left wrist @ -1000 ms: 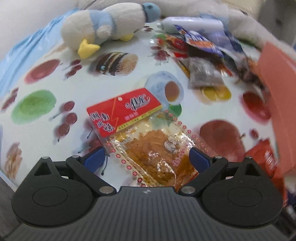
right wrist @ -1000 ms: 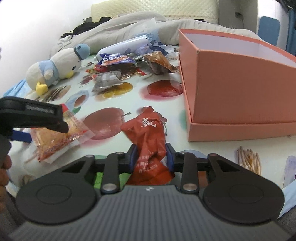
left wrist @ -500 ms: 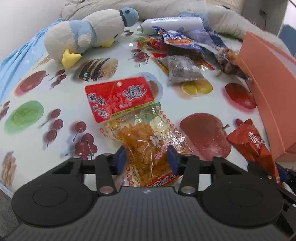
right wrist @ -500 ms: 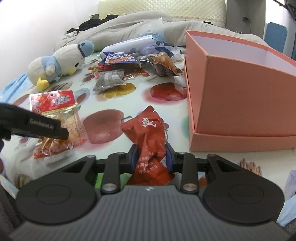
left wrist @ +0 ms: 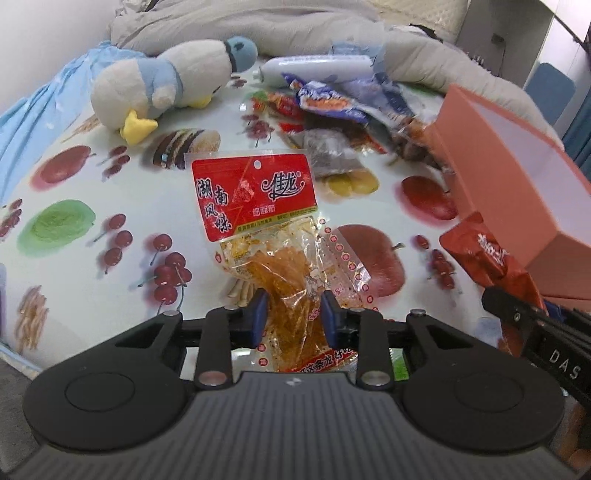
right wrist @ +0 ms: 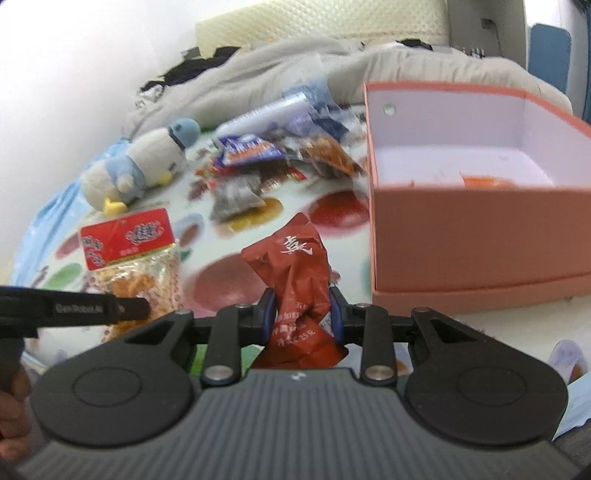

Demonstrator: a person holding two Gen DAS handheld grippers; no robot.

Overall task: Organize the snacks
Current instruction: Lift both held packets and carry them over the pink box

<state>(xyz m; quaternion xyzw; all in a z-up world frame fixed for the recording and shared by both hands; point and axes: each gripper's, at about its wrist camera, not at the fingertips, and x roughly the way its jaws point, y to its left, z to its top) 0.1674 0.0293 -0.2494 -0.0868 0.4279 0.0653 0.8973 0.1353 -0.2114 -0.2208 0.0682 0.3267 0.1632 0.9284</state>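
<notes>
The left claw [left wrist: 291,319] has just been closing, and its blue pads now pinch the lower end of a clear crinkly snack packet [left wrist: 273,251] with a flat red card header and orange strips inside; the packet stands up out of the jaws above the table [left wrist: 92,177], a glossy cloth printed with apples, cherries and other fruit. The right claw [right wrist: 301,317] is clamped narrow on a crumpled red foil pouch [right wrist: 295,266], its creased top poking upward between the pads. Just to the right of the pouch in the right wrist view sits a salmon-pink cardboard box [right wrist: 480,236], rectangular, open-topped, with a pale smooth lining and something small and orange lying on its floor. Farther back on the table lies a heap of loose wrappers [right wrist: 266,162], shiny blue, brown and grey, with a smooth white tube [left wrist: 314,68] at its far edge. Left of the heap rests a fuzzy plush duck [left wrist: 166,85], white and pale blue with yellow feet. Rumpled grey bedding [left wrist: 258,26] lies behind everything.
</notes>
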